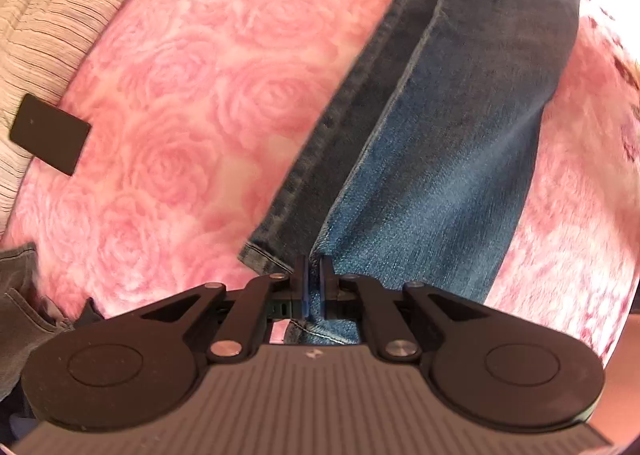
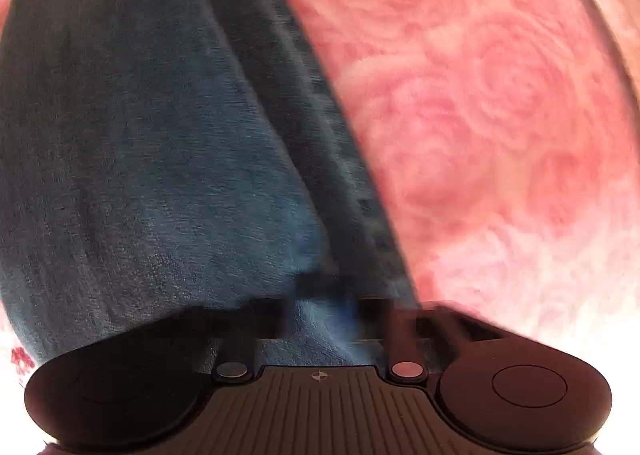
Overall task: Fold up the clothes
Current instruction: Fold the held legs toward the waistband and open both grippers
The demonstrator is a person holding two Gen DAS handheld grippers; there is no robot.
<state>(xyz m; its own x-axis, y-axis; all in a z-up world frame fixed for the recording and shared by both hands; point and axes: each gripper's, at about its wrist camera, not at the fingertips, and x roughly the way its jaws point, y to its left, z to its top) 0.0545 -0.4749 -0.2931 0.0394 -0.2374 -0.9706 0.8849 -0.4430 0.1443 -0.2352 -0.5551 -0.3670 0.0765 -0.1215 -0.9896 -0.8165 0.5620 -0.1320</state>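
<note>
Jeans (image 1: 420,159) stretch away from our left claw (image 1: 314,279), whose jaws pinch the denim hem. Our right claw (image 2: 324,295), blurred, is closed on the same jeans. Beyond both lies a pink rose blanket (image 1: 192,95); far left of the left claw, a black card (image 1: 50,134) lies by a striped pillow (image 1: 48,27).

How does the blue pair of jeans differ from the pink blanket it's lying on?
The jeans are blue woven denim with stitched seams and a hem; the blanket is pink, fluffy, patterned with roses. The jeans form a long narrow strip, while the blanket spreads wide beneath them. The left gripper is shut on the jeans' hem; nothing grips the blanket. Both are soft fabric.
</note>
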